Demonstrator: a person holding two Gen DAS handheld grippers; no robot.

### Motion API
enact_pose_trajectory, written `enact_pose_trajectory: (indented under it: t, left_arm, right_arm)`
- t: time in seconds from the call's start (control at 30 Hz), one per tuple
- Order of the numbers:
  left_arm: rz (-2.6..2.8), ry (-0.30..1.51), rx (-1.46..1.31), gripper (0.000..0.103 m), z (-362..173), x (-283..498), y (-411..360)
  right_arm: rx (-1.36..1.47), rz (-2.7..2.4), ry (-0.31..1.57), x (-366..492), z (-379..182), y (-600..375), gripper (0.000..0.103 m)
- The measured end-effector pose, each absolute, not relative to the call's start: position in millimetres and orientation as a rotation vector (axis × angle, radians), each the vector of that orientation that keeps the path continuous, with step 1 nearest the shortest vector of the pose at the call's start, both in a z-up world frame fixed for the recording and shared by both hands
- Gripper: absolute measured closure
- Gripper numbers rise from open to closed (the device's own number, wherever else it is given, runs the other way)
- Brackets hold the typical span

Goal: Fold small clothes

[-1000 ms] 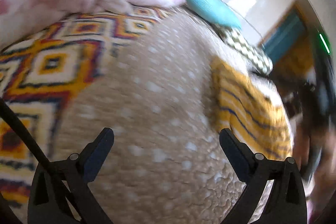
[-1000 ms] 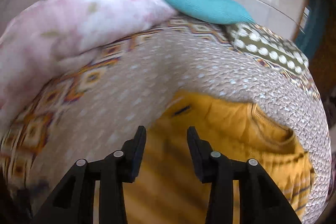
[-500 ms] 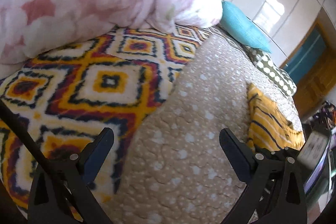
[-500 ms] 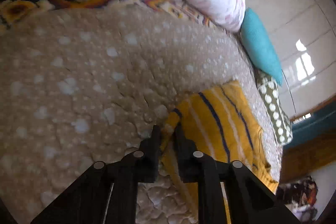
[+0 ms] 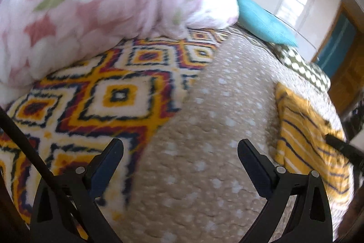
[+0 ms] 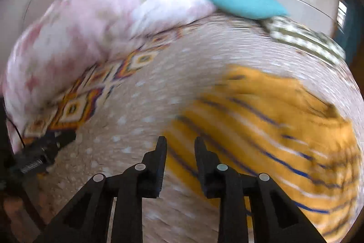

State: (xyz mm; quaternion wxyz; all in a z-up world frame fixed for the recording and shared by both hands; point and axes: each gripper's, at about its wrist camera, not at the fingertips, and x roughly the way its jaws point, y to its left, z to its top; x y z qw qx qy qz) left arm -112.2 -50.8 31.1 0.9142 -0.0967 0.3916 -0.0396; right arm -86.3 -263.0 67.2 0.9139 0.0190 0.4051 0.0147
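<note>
A yellow garment with thin blue stripes (image 6: 273, 117) lies folded on the beige spotted bedspread (image 6: 136, 111). My right gripper (image 6: 180, 145) hovers just above its near left edge. Its jaws are opening, a narrow gap shows between them, and no cloth is pinched. In the left wrist view the same garment (image 5: 304, 129) sits at the right. My left gripper (image 5: 180, 152) stands wide open over bare bedspread (image 5: 216, 117), well to the left of the garment and holding nothing. The picture from the right wrist is blurred by motion.
A pink floral duvet (image 5: 102, 3) is heaped at the back left on a diamond-patterned blanket (image 5: 102, 101). A teal pillow (image 5: 264, 22) and a green dotted pillow (image 5: 302, 67) lie at the far end. The bed's edge runs right of the garment.
Half a second ago the right gripper was nearly shut on the garment's corner; now its jaws are apart and it has swung back over the near edge. The left gripper has turned slightly.
</note>
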Motion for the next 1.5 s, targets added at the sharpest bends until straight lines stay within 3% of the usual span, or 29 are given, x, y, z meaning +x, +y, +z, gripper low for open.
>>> enact_pose_trajectory:
  t: [0.3, 0.4, 0.5, 0.53, 0.57, 0.8, 1.1, 1.3, 1.5]
  left_arm:
    - [-0.277, 0.83, 0.0, 0.003, 20.5, -142.6, -139.0]
    - [-0.302, 0.876, 0.032, 0.003, 9.4, -142.5, -154.8]
    - [-0.294, 0.913, 0.063, 0.003, 1.1, -138.8, -161.6]
    - [-0.293, 0.927, 0.061, 0.003, -1.8, -137.1, -161.4]
    - [-0.291, 0.95, 0.059, 0.003, -6.8, -134.6, -161.3]
    - [-0.255, 0.962, 0.156, 0.0, -15.2, -135.4, -176.1]
    - [-0.259, 0.97, 0.154, 0.0, -16.2, -135.9, -176.7]
    - [-0.259, 0.967, 0.159, 0.0, -15.7, -135.4, -176.7]
    - [-0.258, 0.967, 0.157, 0.0, -15.7, -135.7, -176.7]
  right_arm:
    - [0.39, -0.299, 0.872, -177.8, 29.5, -465.9, 0.076]
    - [0.536, -0.356, 0.813, -227.2, 21.8, -524.8, 0.085]
    - [0.559, -0.456, 0.777, -260.7, 31.6, -553.0, 0.083]
    - [0.54, -0.501, 0.777, -266.9, 36.2, -555.9, 0.072]
    - [0.532, -0.525, 0.762, -274.5, 42.3, -558.0, 0.071]
    - [0.523, -0.375, 0.661, -272.8, 71.5, -514.9, 0.071]
    - [0.257, -0.199, 0.761, -205.9, 52.5, -403.4, 0.071]
    - [0.288, -0.276, 0.855, -189.2, 15.7, -419.5, 0.072]
    - [0.373, -0.321, 0.81, -218.2, 24.8, -448.3, 0.073]
